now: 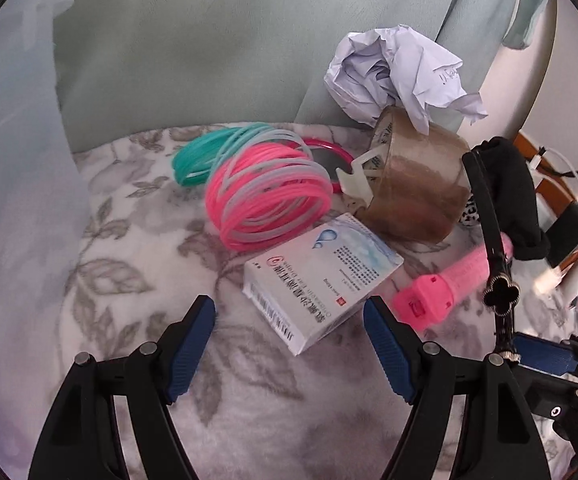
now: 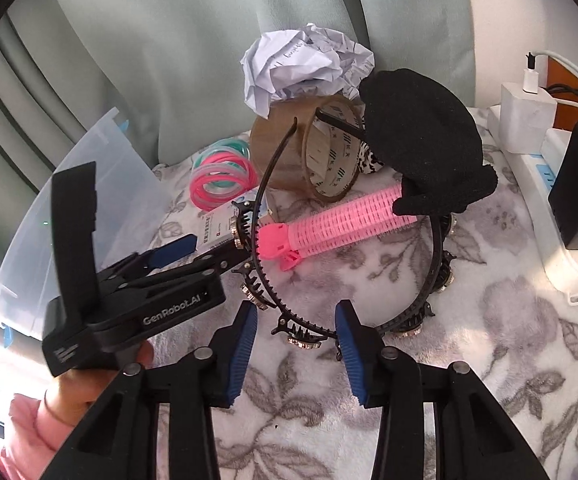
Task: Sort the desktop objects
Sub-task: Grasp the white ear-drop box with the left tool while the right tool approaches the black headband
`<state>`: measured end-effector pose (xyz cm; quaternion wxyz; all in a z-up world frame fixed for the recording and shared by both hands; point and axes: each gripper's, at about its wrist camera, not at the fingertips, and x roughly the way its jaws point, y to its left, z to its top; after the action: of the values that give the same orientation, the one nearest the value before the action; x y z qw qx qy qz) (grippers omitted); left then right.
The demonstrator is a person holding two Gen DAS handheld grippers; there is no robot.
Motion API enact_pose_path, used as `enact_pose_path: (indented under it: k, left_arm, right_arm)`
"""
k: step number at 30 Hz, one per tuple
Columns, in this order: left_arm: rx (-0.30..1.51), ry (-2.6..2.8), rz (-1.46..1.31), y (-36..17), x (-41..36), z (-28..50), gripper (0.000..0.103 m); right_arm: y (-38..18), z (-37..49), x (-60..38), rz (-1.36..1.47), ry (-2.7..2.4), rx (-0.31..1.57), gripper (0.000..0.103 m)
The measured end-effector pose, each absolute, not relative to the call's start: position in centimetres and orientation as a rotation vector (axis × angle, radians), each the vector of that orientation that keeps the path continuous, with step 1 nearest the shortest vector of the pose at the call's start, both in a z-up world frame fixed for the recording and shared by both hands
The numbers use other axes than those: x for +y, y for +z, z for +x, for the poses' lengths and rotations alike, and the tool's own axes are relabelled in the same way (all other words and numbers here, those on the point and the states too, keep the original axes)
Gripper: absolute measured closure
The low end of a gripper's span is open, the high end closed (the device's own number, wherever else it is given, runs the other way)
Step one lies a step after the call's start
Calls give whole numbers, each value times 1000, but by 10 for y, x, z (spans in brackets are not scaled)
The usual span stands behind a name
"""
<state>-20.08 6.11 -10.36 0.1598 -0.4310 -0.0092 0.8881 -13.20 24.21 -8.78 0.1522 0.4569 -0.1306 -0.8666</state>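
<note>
A white medicine box point(image 1: 321, 280) lies on the floral blanket point(image 1: 129, 264), just ahead of my left gripper point(image 1: 289, 312). That gripper is open, its blue pads wide on either side of the box's near corner and clear of it. A black toothed headband point(image 2: 435, 248) with rhinestones curves across the blanket in the right wrist view. Its near arc passes between the pads of my right gripper point(image 2: 297, 316), which is open, with a gap at the left pad. A pink hair roller point(image 2: 345, 220) lies inside the headband's loop.
Pink and teal bangles point(image 1: 265, 196), a brown tape roll point(image 2: 313, 148), crumpled paper point(image 2: 301, 64) and a black knit piece point(image 2: 421, 148) crowd the back. A clear plastic bin point(image 2: 69, 200) stands at left. A power strip point(image 2: 549, 208) with chargers lines the right edge.
</note>
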Motion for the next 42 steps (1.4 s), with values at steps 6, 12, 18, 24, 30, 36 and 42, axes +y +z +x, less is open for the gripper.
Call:
enact_pose_path:
  k: [6,12,18,24,30,36,42]
  left_arm:
    - [-80,2451,-1186,-94,58,-188,26]
    - [-5,2391,-1134,-86,68,-168,26]
    - [84,2464,-1123,-88,63,-178,26]
    - [73,2443,-1202,-107,52,-207,26]
    - [89,2424,-1168,-104,51,-209,26]
    - [131,2438,-1168,-103,52,-202,51]
    - [47,2446,-1173,-95,38,-197,51]
  right_arm:
    - [-87,-134,244,1311,-2488,-383,60]
    - [-83,-131,250,1302,-2493,-403,59]
    - [-81,-129,253,1298,-2496,-414,60]
    - [-82,-129,252,1298,-2492,-419,60]
    - [-83,-130,251,1305,-2492,-411,59]
    - [-82,-127,251,1302,-2498,-409,59]
    - [-77,-125,248,1293,-2502,-375,68]
